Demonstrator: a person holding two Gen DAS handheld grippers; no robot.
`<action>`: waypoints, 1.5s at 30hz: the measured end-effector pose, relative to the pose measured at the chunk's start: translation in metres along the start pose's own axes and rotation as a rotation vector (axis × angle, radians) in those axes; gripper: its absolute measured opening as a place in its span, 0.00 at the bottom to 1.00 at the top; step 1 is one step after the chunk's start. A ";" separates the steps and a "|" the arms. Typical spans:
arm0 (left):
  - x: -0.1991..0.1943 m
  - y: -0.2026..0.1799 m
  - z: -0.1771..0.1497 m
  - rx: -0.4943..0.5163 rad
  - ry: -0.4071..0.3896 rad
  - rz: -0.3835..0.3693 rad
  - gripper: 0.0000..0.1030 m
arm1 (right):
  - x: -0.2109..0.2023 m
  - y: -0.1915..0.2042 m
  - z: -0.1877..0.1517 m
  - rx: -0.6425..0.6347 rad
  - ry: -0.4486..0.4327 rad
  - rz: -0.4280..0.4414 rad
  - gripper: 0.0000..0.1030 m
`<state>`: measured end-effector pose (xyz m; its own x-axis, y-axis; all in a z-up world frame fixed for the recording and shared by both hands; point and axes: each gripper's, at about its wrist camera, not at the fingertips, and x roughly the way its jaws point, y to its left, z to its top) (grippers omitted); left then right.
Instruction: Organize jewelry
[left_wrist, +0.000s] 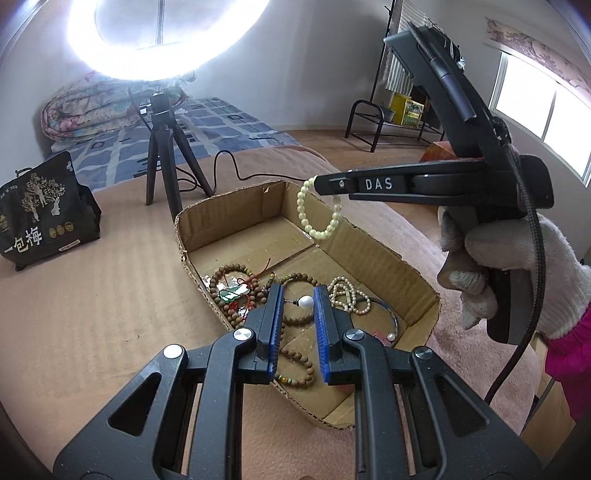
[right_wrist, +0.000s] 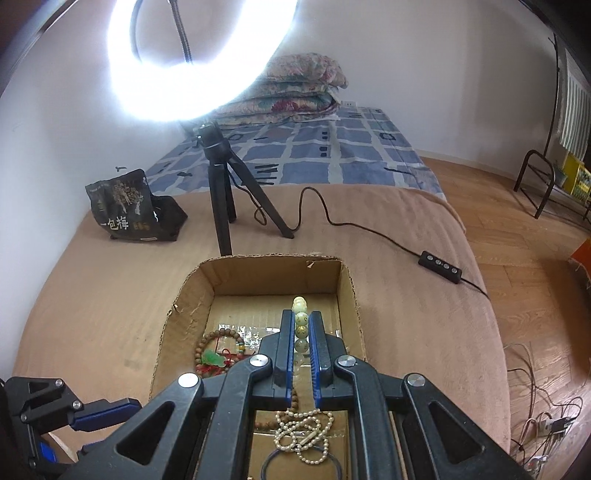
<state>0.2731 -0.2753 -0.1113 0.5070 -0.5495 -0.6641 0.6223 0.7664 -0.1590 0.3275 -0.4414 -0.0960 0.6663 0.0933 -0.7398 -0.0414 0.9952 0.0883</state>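
A shallow cardboard box (left_wrist: 369, 240) lies on the brown blanket and holds jewelry: brown wooden bead strings (left_wrist: 295, 365), a green pendant on red cord (left_wrist: 232, 293), a white pearl necklace (left_wrist: 349, 301) and a thin dark bangle (left_wrist: 391, 317). My left gripper (left_wrist: 298, 295) is open and empty, low over the box above a single pearl pin (left_wrist: 306, 302). My right gripper (right_wrist: 300, 323) is shut on a pale green bead bracelet (right_wrist: 301, 325), which hangs over the far end of the box in the left wrist view (left_wrist: 317, 218).
A ring light on a black tripod (left_wrist: 162, 162) stands behind the box, its cable and remote (right_wrist: 439, 266) on the blanket to the right. A black snack bag (left_wrist: 40, 214) sits at the left. A bed with folded quilts (right_wrist: 295, 85) lies beyond.
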 end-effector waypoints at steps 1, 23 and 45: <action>0.000 0.000 0.000 -0.001 -0.001 0.001 0.15 | 0.002 -0.001 0.000 0.004 0.004 0.003 0.05; -0.004 0.006 -0.001 -0.038 0.004 0.043 0.65 | -0.006 0.011 -0.001 -0.017 -0.032 -0.021 0.87; -0.066 0.008 -0.001 -0.022 -0.048 0.127 0.76 | -0.051 0.029 -0.010 0.000 -0.070 -0.024 0.90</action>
<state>0.2437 -0.2323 -0.0695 0.6091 -0.4619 -0.6446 0.5379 0.8380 -0.0922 0.2854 -0.4173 -0.0625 0.7175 0.0676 -0.6933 -0.0249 0.9971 0.0715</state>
